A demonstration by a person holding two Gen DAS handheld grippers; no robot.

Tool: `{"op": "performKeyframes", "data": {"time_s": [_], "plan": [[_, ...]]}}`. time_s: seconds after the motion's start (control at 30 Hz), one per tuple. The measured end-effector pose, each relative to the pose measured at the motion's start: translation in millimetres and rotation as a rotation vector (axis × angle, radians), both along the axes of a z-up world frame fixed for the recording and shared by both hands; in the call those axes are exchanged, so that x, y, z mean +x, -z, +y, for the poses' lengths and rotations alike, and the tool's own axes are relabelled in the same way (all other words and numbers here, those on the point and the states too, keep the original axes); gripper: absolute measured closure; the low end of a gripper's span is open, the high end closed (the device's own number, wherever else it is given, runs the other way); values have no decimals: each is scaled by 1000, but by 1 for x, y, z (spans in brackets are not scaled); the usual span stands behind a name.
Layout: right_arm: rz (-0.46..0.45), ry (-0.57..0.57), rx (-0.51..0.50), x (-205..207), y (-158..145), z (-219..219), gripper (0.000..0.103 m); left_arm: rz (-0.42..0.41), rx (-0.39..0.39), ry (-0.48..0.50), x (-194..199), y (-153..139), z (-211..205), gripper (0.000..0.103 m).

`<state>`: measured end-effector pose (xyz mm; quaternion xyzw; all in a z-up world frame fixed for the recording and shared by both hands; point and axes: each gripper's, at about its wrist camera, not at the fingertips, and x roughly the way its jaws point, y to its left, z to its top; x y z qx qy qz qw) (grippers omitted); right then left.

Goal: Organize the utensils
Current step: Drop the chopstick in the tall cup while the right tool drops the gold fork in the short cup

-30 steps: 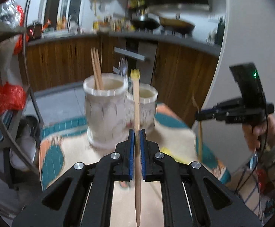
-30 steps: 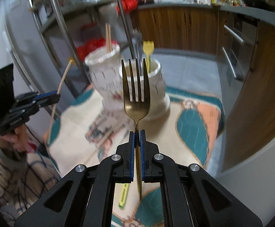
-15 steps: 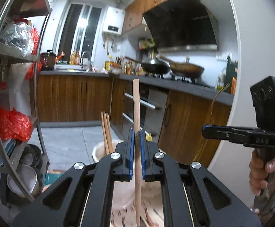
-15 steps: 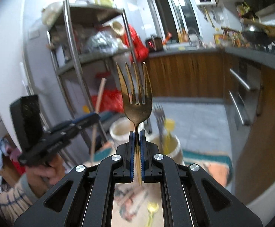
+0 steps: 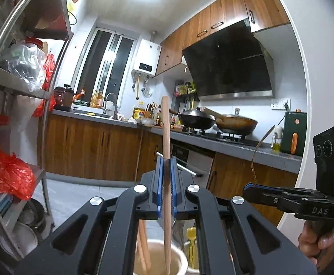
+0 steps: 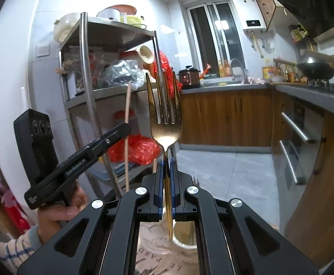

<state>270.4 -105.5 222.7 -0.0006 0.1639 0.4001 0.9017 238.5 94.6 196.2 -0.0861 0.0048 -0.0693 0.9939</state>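
My left gripper point(image 5: 166, 160) is shut on a wooden chopstick point(image 5: 165, 126) that stands upright. Its lower end hangs over the mouth of a white utensil holder point(image 5: 178, 260), where two more chopsticks point(image 5: 143, 245) lean. A second holder beside it carries a yellow utensil point(image 5: 191, 236). My right gripper point(image 6: 166, 160) is shut on a gold fork point(image 6: 165, 128), tines up, with its handle end above a white holder point(image 6: 185, 245). Each wrist view shows the other gripper off to the side: the right gripper point(image 5: 247, 189) and the left gripper point(image 6: 126, 127).
A metal shelf rack point(image 6: 85, 96) with bags and a red plastic bag point(image 5: 8, 171) stands on the left. A wooden kitchen counter point(image 5: 93, 142) with woks point(image 5: 196, 119) on the stove runs behind. A person's hand point(image 6: 59, 215) grips the left handle.
Both grippers have risen and tipped upward, each keeping its utensil. The table mat has dropped out of view, and the holders now sit at the bottom edge.
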Motion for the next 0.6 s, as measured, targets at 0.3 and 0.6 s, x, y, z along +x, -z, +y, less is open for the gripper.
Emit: {"op": "performKeyframes", "data": {"time_s": [0.3, 0.6], "plan": [[27, 51, -102, 25, 30, 18, 97, 67, -7, -48, 24, 43, 0, 97], [84, 58, -175, 34, 56, 22, 97, 103, -7, -105, 12, 68, -5, 97]]}}
